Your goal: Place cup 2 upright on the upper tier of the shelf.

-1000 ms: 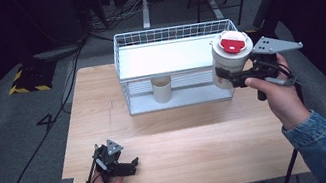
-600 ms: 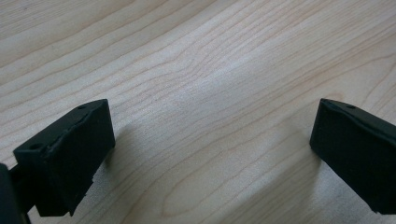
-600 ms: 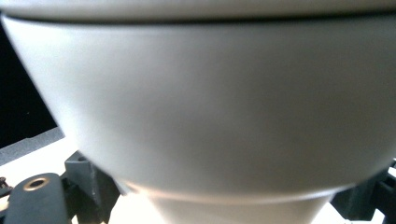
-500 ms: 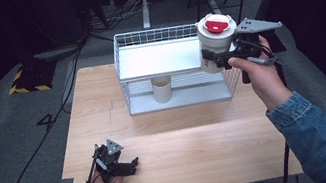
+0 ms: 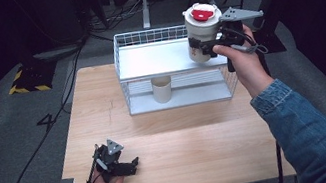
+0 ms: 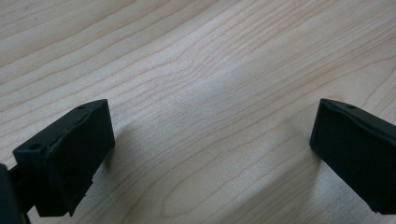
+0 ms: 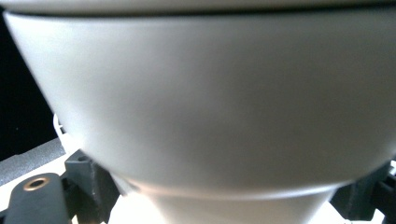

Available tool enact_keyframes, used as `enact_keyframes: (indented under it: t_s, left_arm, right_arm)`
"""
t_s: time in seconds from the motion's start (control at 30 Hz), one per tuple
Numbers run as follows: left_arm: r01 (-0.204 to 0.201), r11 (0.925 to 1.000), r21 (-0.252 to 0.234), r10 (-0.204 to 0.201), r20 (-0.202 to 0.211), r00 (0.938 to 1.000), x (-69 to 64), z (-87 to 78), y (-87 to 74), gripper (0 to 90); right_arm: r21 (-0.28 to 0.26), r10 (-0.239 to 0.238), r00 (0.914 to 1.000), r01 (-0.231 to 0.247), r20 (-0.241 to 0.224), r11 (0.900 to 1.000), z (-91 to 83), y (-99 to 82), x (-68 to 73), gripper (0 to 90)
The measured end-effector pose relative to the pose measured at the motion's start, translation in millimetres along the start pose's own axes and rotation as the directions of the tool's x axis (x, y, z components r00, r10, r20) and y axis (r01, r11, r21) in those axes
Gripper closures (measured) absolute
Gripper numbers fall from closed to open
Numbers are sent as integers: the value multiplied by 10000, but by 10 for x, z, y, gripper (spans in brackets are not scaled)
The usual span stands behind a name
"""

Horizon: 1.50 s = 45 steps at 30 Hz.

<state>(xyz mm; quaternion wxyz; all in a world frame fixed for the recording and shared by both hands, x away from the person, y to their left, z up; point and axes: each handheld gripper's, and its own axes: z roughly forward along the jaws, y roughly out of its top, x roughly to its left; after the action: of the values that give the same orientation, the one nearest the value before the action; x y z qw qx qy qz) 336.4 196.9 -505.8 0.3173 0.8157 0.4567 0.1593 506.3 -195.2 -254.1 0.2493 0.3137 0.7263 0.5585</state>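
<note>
Right gripper (image 5: 204,46) clamped on tall white cup w/ red-topped lid (image 5: 201,29), held above top shelf of white wire rack (image 5: 155,60). I'd keep cup upright, lower slowly inside rim. Left gripper (image 5: 130,164) wide open, resting on wooden table (image 5: 186,148).

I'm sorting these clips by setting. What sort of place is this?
Probably a lab or studio set up for recording, not a home: a lone wooden table on grey carpet, cables trailing across the floor, dark surroundings, and black-and-yellow hazard tape.
</note>
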Motion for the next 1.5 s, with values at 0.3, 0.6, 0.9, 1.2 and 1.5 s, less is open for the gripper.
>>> enact_keyframes:
  t_s: [0.3,0.6,0.9,1.2,1.5]
  left_arm:
    - [1,10000,-8,-1,-87,10000,-5,0,1,4]
    - [177,9998,-53,-178,-180,9997,-20,9,7,4]
    - [160,9999,-27,-160,-167,9997,-16,13,13,4]
    - [163,9999,-26,-163,-160,9997,-16,13,14,4]
    - [175,9998,-15,-175,-161,9997,-17,14,15,4]
  right_arm:
    - [-313,68,9999,-63,146,9995,329,76,-16,138]
    - [-371,231,9992,-219,337,9991,590,87,-38,139]
    - [-184,666,9964,-657,523,9977,802,10,-70,138]
    - [-166,825,9945,-815,650,9965,857,-59,-81,138]
    - [54,903,9938,-908,650,9959,875,-134,-77,138]
